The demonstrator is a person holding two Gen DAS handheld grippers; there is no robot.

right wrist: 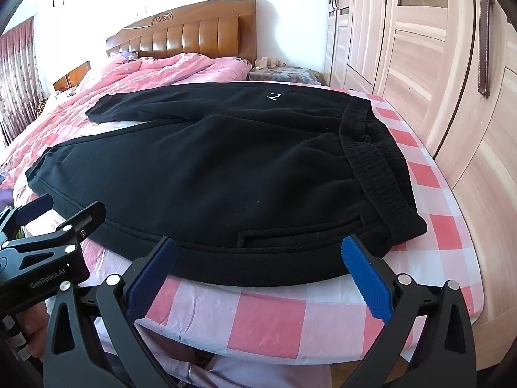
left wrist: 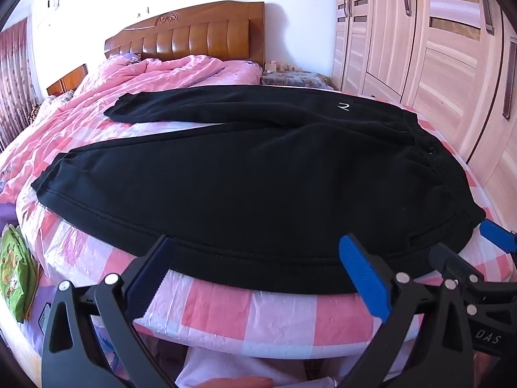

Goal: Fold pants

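Black sweatpants (left wrist: 245,181) lie spread flat on the pink checked bed sheet (left wrist: 226,310), legs to the left, waistband (right wrist: 371,158) to the right. A small white logo (right wrist: 274,97) shows on the far leg. My left gripper (left wrist: 255,252) is open at the near seam of the near leg, empty. My right gripper (right wrist: 258,252) is open at the near edge by the hip pocket (right wrist: 300,236), empty. Each gripper shows in the other's view, the right (left wrist: 468,245) and the left (right wrist: 61,213).
A crumpled pink quilt (left wrist: 135,80) lies toward the wooden headboard (left wrist: 194,32). A wardrobe (right wrist: 436,64) stands close along the right. A nightstand (left wrist: 290,77) with small items is in the far corner. A green bag (left wrist: 16,274) lies at the left.
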